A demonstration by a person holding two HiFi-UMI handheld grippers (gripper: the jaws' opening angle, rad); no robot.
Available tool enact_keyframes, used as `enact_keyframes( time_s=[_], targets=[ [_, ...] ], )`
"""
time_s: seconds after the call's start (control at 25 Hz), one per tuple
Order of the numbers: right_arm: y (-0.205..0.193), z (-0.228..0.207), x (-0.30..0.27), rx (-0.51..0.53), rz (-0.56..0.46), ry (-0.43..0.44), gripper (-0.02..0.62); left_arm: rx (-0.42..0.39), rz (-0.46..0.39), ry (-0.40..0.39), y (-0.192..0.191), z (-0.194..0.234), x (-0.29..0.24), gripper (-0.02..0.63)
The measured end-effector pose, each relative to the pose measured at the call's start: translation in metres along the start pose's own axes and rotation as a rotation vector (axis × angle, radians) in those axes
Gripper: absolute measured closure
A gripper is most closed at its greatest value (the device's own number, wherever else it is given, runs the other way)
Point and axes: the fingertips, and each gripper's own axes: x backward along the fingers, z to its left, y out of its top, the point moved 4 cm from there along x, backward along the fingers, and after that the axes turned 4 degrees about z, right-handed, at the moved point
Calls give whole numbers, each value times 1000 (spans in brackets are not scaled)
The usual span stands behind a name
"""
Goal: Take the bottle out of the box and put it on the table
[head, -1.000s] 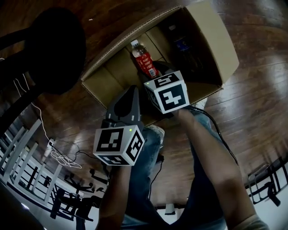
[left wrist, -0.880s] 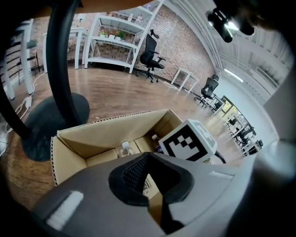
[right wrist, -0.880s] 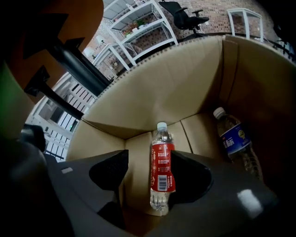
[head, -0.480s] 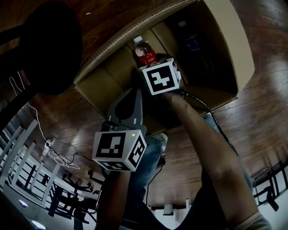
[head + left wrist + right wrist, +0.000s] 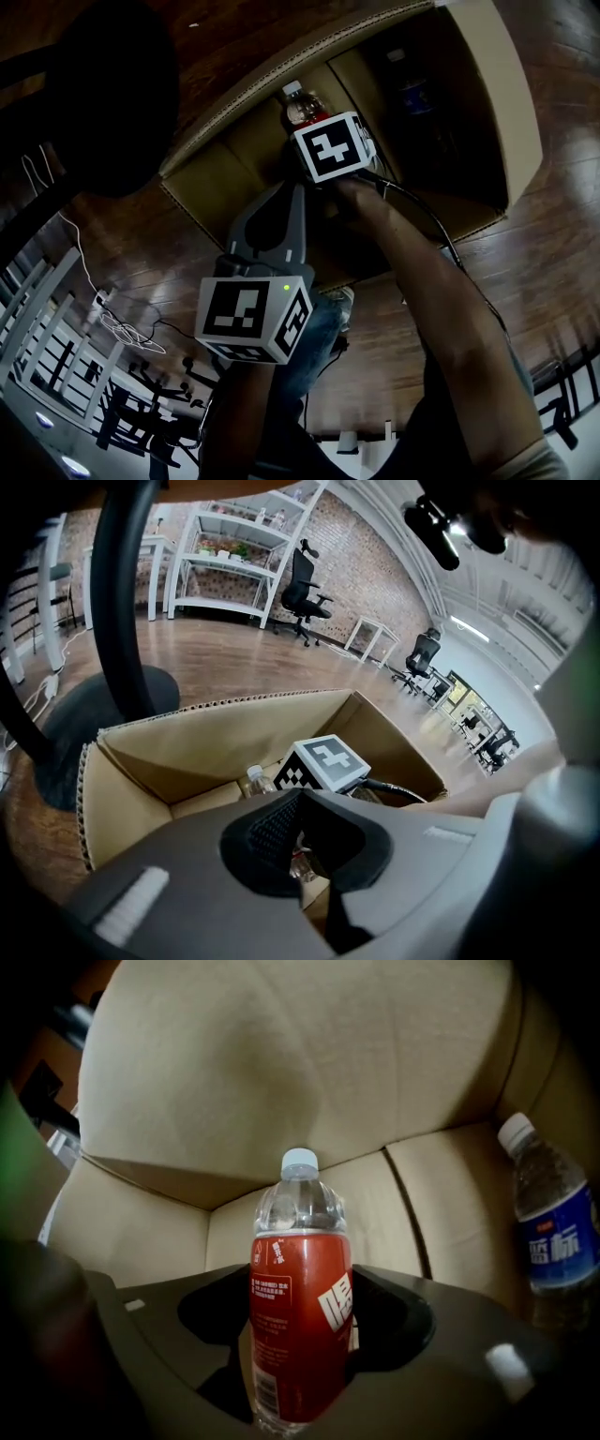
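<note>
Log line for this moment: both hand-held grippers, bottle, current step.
step: reaching into box | right hand-held gripper: jaws just opened wider, red-label bottle between them, not gripped | left hand-held gripper: shut, empty

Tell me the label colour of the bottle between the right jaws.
Red label with white print; right gripper view shows it best.

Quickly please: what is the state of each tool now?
Left tool: closed, empty.
Right tool: open, its jaws just opened wider; the red bottle stands between them, not gripped.
</note>
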Motion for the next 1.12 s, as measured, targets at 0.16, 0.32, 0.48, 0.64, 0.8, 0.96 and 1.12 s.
enact_keyframes(
  time_s=[0.16,0.32,0.48,0.64,0.8,0.96,1.12],
  targets=[
    [2,0,2,14,-22,-11,296,1,-4,19,0,4,2,609],
    [-1,-5,10,19,-24,-20,298,11,-13,15,6,-5,6,609],
    [4,2,26,40,-87,-28,298,26,-23,26,14,-3,13,609],
    [0,-4,56,7,-138,-38,298,39,-3,24,13,-18,25,609],
    [2,-1,104,24,-247,-61,296,34,19,13,21,-36,49,609],
    [4,9,145,26,-281,-64,296,35,17,9,37,-52,76,609],
    [12,24,189,23,-311,-47,295,48,1,16,61,-61,100,609]
  ],
)
